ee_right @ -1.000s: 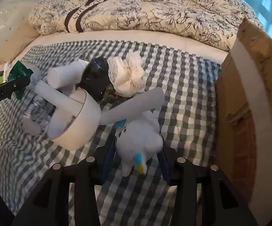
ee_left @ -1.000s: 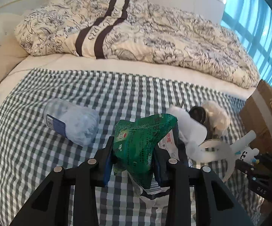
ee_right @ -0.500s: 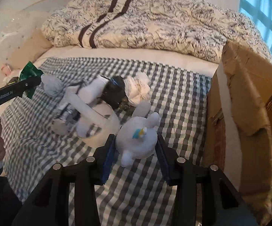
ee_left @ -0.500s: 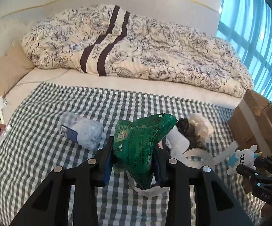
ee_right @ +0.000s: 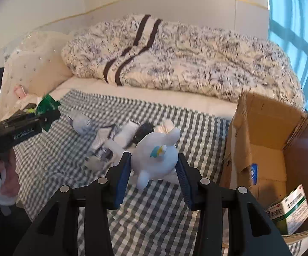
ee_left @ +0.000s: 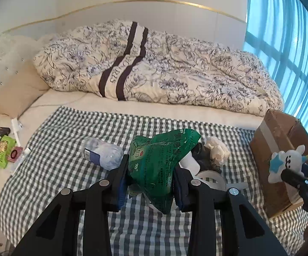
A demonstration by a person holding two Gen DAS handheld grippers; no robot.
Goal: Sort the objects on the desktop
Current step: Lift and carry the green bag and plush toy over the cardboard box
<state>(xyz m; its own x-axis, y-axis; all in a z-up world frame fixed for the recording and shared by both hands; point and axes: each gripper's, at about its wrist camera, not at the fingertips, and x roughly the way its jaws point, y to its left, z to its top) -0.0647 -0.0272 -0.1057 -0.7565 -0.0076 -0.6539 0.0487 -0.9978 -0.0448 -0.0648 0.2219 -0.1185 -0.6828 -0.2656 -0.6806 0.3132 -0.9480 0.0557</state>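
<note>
Holding sorted items aloft: each tool is clamped on one thing above the checked cloth [ee_left: 58,170] on the bed.
The left tool [ee_left: 150,180] pinches a crumpled green packet [ee_left: 158,162]; the right tool [ee_right: 154,168] grips a white plush toy [ee_right: 156,157], just left of the open cardboard box [ee_right: 266,128]. A plastic bottle [ee_left: 102,155], tape roll [ee_left: 212,176] and wadded tissue [ee_left: 216,149] lie on the cloth beyond.
</note>
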